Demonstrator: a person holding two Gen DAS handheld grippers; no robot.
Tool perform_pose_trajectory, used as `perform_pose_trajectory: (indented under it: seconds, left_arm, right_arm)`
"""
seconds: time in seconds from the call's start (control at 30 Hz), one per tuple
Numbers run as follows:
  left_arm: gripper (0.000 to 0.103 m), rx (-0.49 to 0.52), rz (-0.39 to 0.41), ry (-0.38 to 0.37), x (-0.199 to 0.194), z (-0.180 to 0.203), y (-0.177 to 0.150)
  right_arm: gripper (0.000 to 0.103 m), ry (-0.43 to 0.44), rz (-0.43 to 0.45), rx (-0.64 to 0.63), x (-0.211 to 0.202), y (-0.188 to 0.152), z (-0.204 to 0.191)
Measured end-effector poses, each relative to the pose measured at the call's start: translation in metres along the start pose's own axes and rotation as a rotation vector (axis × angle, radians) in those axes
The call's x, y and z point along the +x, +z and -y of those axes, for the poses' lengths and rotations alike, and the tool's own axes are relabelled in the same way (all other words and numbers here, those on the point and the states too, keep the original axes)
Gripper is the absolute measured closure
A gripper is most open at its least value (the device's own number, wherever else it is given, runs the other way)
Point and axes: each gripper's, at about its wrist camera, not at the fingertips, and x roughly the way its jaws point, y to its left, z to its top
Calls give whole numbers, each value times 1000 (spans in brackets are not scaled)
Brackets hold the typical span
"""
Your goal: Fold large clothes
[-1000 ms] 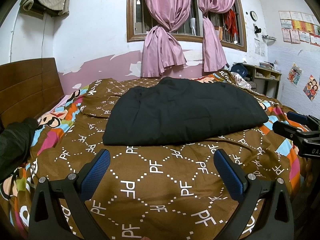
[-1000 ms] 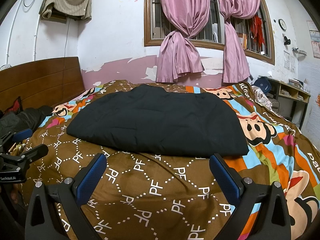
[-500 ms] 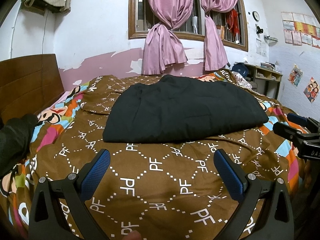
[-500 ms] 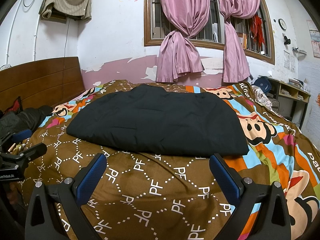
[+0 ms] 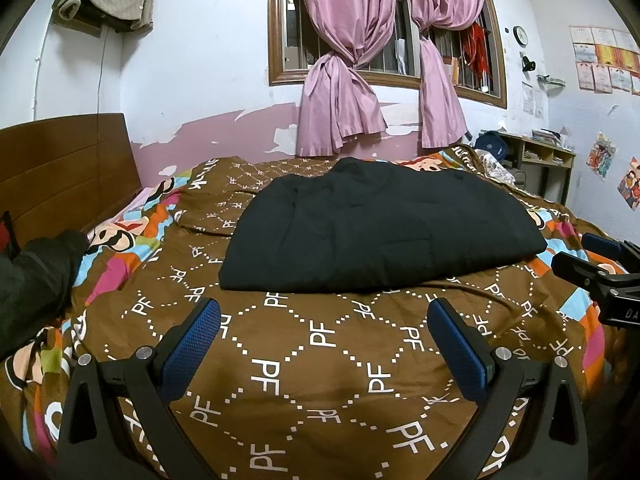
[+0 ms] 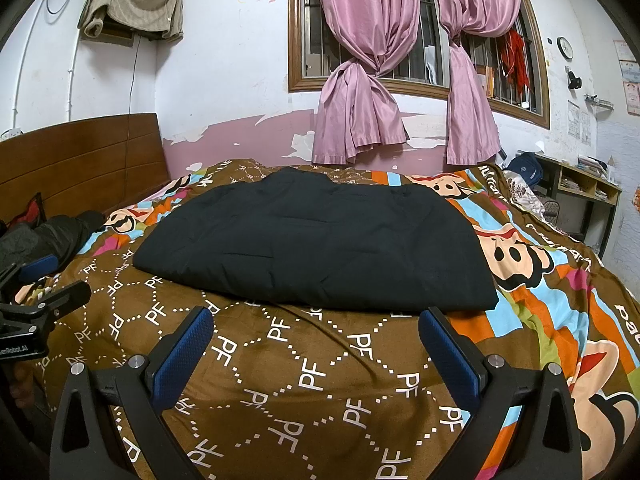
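Over the brown bedspread (image 5: 320, 360), left gripper (image 5: 324, 336) and right gripper (image 6: 316, 334) hover with jaws spread wide, empty. Beyond lies the black padded jacket (image 6: 316, 240), already folded once; next, probably, both must reach its near edge.

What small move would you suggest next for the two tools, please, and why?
Probably move both tools forward to the near edge of the black garment. The left tool and right tool are open, empty and short of it over the bedspread.
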Motion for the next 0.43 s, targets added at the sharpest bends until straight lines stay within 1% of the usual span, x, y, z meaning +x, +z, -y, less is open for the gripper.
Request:
perform_pose_trajectory:
  seconds: [0.43]
  left_arm:
    - [2,1,3,-5,-1,1,0]
  right_arm:
    - [0,1,-2,1,0,1,0]
